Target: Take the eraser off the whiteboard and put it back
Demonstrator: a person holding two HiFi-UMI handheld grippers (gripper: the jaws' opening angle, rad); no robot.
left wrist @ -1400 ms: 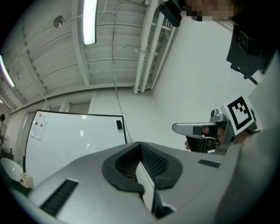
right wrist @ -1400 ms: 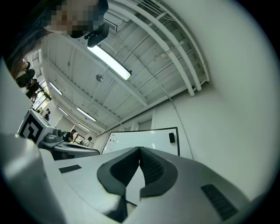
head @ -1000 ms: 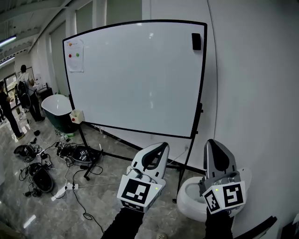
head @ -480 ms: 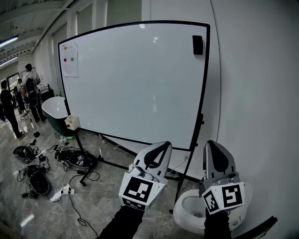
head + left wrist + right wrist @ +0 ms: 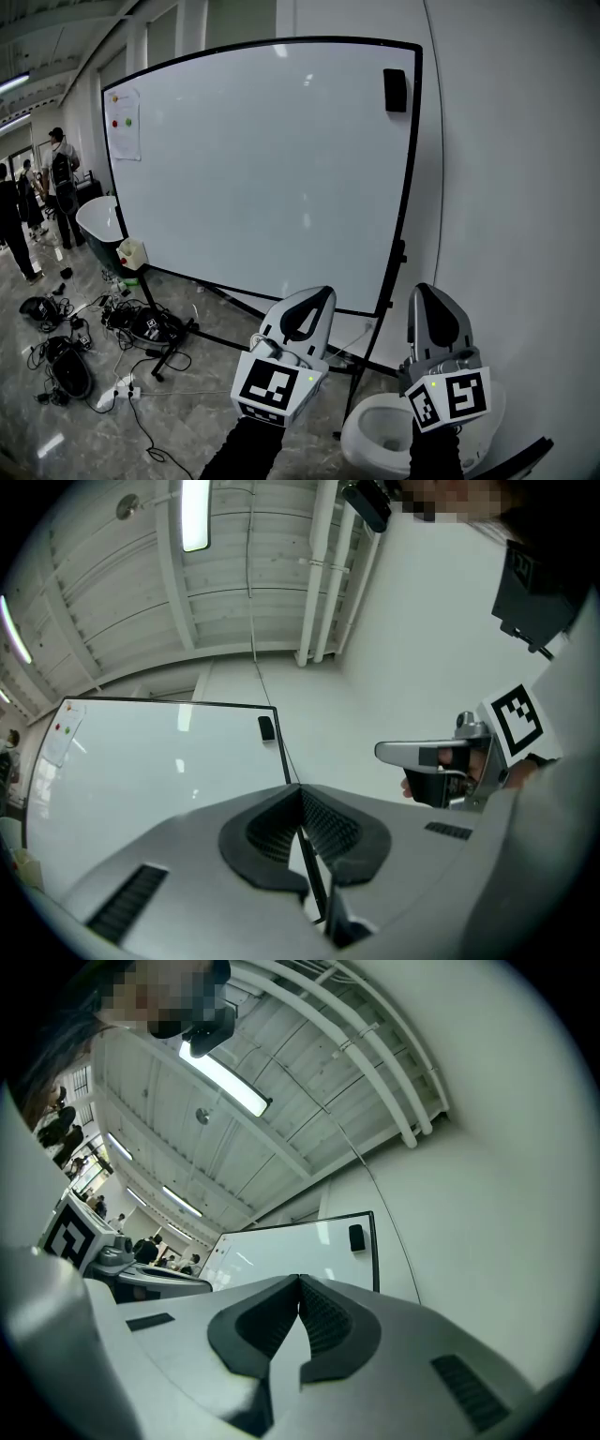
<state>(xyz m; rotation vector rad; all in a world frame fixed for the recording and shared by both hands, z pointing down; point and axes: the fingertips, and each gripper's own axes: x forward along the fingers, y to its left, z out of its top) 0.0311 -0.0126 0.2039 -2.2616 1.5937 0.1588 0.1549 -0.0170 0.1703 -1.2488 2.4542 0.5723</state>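
A black eraser (image 5: 395, 90) sticks to the top right corner of the whiteboard (image 5: 262, 169), well above and ahead of both grippers. My left gripper (image 5: 317, 294) is held low in front of the board's lower right corner, jaws shut and empty. My right gripper (image 5: 424, 289) is level with it, just right of the board's frame, also shut on nothing. The left gripper view shows the shut pads (image 5: 300, 794), with the eraser (image 5: 266, 727) small and far beyond them. In the right gripper view the eraser (image 5: 356, 1237) sits above the closed jaws (image 5: 299, 1283).
A white toilet bowl (image 5: 384, 427) stands on the floor under my right gripper, against the white wall (image 5: 506, 187). The board's stand legs (image 5: 178, 337) spread over the floor. Cables and gear (image 5: 75, 347) lie at left, near a dark tub (image 5: 98, 220) and people (image 5: 61, 178).
The whiteboard has drawn nearer and fills more of the head view. Both grippers have travelled toward it together, staying side by side with jaws shut.
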